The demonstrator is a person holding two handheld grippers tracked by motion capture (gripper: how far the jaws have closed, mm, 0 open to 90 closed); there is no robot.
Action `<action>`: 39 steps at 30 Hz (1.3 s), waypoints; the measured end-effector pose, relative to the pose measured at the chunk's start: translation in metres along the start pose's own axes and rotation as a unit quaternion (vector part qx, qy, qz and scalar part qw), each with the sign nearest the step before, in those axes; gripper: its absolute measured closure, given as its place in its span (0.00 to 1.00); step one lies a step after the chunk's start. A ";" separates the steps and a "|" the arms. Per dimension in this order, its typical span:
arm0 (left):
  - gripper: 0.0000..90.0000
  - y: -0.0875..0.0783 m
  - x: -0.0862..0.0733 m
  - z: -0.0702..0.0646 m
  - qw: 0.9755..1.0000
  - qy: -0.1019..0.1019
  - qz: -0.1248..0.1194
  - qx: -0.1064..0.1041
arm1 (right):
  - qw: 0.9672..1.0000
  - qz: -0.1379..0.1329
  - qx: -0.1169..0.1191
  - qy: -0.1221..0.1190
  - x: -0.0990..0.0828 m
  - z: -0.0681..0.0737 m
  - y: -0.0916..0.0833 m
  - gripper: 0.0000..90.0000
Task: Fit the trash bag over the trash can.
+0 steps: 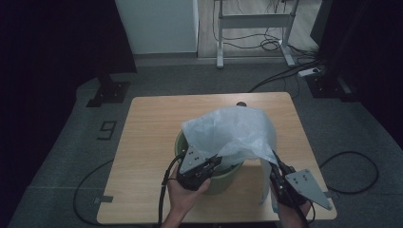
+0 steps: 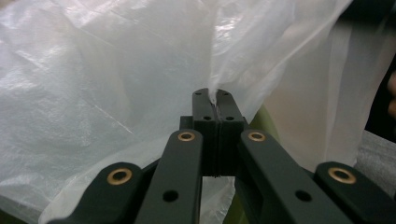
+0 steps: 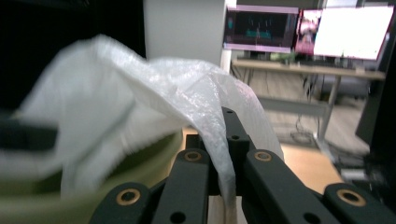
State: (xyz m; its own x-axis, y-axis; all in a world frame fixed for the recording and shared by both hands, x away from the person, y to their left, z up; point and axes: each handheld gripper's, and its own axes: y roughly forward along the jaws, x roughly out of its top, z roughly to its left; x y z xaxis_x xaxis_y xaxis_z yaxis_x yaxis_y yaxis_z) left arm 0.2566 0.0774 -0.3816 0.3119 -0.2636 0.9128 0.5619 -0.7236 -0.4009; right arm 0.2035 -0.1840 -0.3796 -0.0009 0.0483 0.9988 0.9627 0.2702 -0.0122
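Two grippers stretch a thin plastic bag over a green bin.

The left gripper (image 2: 214, 99) is clenched on a pinch of the bag (image 1: 233, 130); the right gripper (image 3: 227, 140) grasps another fold of it at the bin's (image 1: 223, 183) right. The bag billows above the bin, mid-table (image 1: 147, 142). The film looks slippery and weak: pulling apart could tear it, slip it free, or tip the bin.

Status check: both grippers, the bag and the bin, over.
Left gripper shut on plastic bag. Right gripper shut on its edge. Bag draped over green bin. Nothing in the way.
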 end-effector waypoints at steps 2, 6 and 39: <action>0.98 0.001 0.000 0.000 1.000 -0.002 0.001 -0.006 | 1.000 -0.013 0.009 -0.006 0.015 0.002 0.002 0.98; 0.97 0.004 0.000 -0.002 1.000 0.000 0.007 -0.022 | 0.999 -0.030 0.021 -0.018 0.036 0.006 0.003 0.98; 0.41 -0.025 0.002 -0.004 0.999 0.008 -0.030 0.022 | 0.989 0.017 0.147 -0.018 0.030 0.043 0.045 0.95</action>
State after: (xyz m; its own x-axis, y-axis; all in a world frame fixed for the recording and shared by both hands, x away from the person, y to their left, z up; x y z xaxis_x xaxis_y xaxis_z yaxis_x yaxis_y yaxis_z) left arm 0.2404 0.0925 -0.3699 0.2640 -0.2310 0.9364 0.6132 -0.7092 -0.3479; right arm 0.2352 -0.1290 -0.3521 0.0158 0.0960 0.9953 0.8421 0.5354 -0.0650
